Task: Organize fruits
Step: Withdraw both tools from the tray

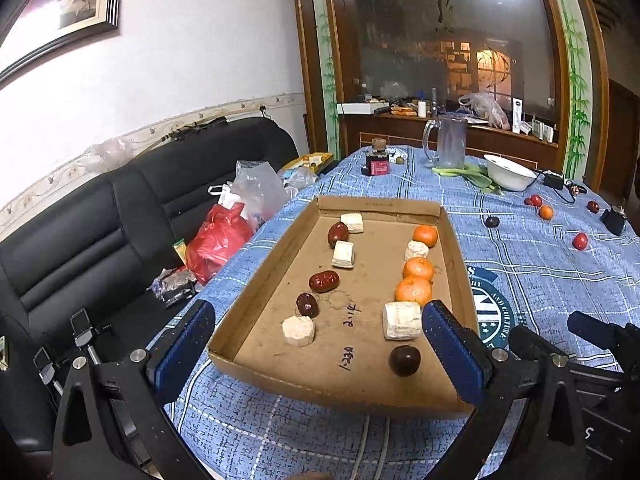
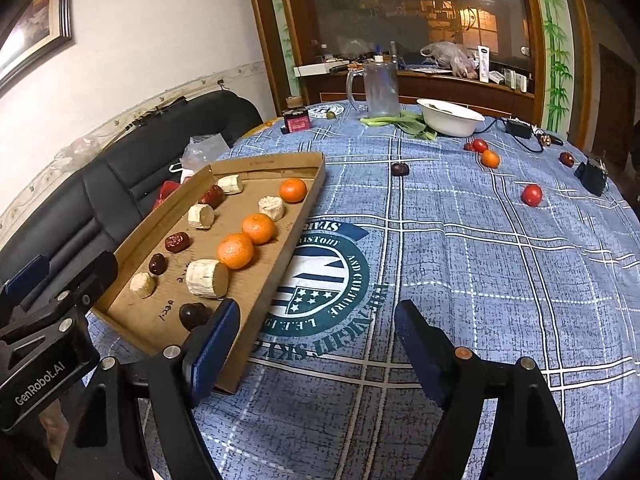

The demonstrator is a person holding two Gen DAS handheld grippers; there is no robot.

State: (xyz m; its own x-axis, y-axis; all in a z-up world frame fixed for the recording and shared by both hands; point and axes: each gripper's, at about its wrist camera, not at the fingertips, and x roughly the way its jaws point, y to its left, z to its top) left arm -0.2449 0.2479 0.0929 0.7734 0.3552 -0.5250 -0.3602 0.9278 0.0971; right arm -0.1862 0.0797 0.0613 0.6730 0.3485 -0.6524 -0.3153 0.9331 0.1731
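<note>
A shallow cardboard tray [image 1: 456,248] lies on the blue checked tablecloth [image 2: 460,280]. Its right row holds three oranges [image 1: 413,291], pale chunks [image 1: 402,320] and a dark plum [image 1: 405,360]. The left row holds red dates [image 1: 324,281] and more pale chunks [image 1: 298,331]. My left gripper [image 1: 320,348] is open, its fingers straddling the tray's near end and gripping nothing. My right gripper [image 2: 318,344] is open over bare cloth just right of the tray [image 2: 264,160], empty. Loose on the far right of the table lie a dark fruit [image 2: 399,169], an orange [image 2: 490,158] and red fruits [image 2: 532,195].
At the table's far end stand a white bowl [image 2: 450,117], a glass pitcher [image 2: 380,90], green stalks [image 2: 404,122] and a red jar [image 2: 296,120]. Black adapters with cables [image 2: 518,128] lie far right. A black sofa [image 1: 80,240] with plastic bags [image 1: 224,236] runs along the left.
</note>
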